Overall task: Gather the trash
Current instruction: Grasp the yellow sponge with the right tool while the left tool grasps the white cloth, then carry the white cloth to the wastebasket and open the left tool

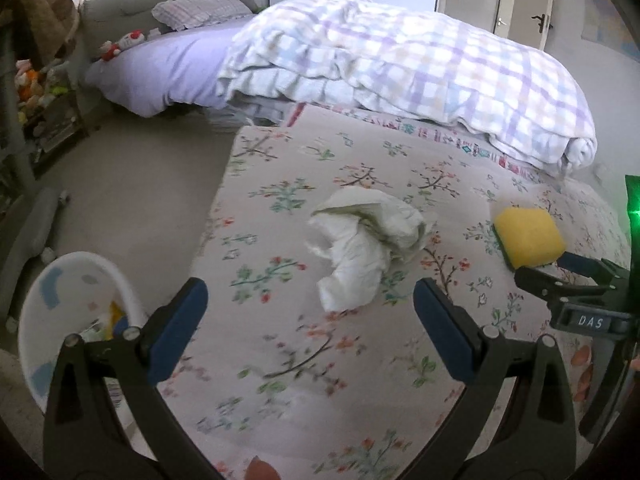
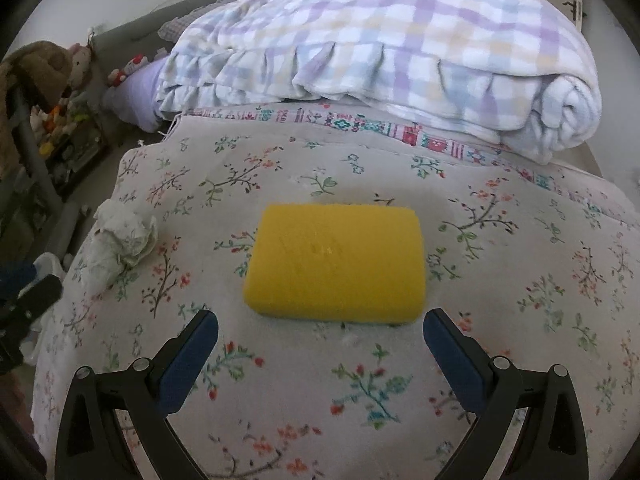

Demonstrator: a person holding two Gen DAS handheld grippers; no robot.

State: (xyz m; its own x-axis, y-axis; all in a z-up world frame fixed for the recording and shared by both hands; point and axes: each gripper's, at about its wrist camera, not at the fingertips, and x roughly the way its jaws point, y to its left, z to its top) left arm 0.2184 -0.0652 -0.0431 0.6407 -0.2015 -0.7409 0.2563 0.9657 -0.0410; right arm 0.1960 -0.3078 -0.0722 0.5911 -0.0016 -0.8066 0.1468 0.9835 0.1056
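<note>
So on the far left we've got the white bin (image 1: pixel 80 312) down on the floor beside the bed, with some scraps already in it. Our left gripper (image 1: pixel 310 320) hangs wide open just short of the crumpled tissue (image 1: pixel 360 248) on the flowery bedspread (image 1: pixel 280 360). Over to the right, the right gripper (image 2: pixel 320 334) is open too, lined up on the yellow sponge (image 2: pixel 336 262). Looks like we're at the grab stage: ease forward and close. Only the left view shows the bin.
</note>
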